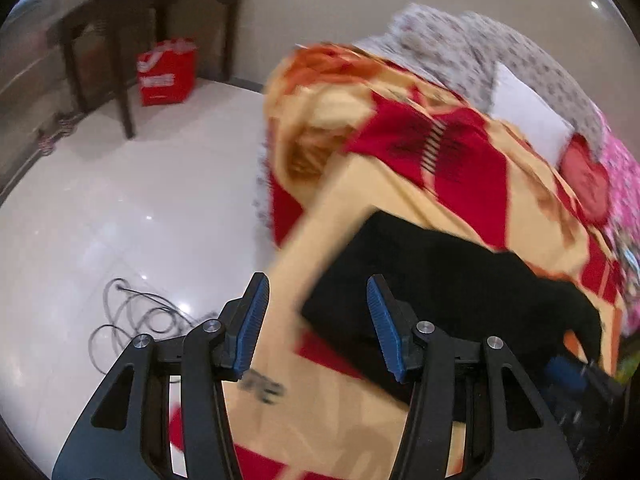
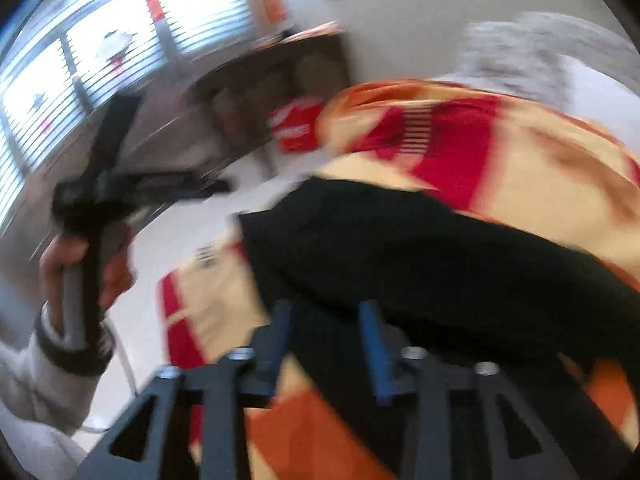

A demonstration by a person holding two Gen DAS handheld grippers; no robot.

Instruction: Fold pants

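Observation:
Black pants (image 1: pixel 440 280) lie folded in a flat dark shape on a bed with a yellow, red and orange blanket (image 1: pixel 400 208). My left gripper (image 1: pixel 318 320) is open and empty, held above the bed's near corner, just left of the pants' edge. In the right wrist view the pants (image 2: pixel 420 256) spread across the blanket (image 2: pixel 540 168). My right gripper (image 2: pixel 326 344) is open, above the pants' near edge; the view is blurred. The left gripper (image 2: pixel 192 186) shows there at left, held in a hand.
A dark wooden table (image 1: pixel 152 12) stands by the wall with a red bag (image 1: pixel 166 74) under it. A grey cable (image 1: pixel 136 316) lies coiled on the white tile floor. Grey patterned bedding (image 1: pixel 480 48) and a white pillow (image 1: pixel 528 116) sit at the bed's far end.

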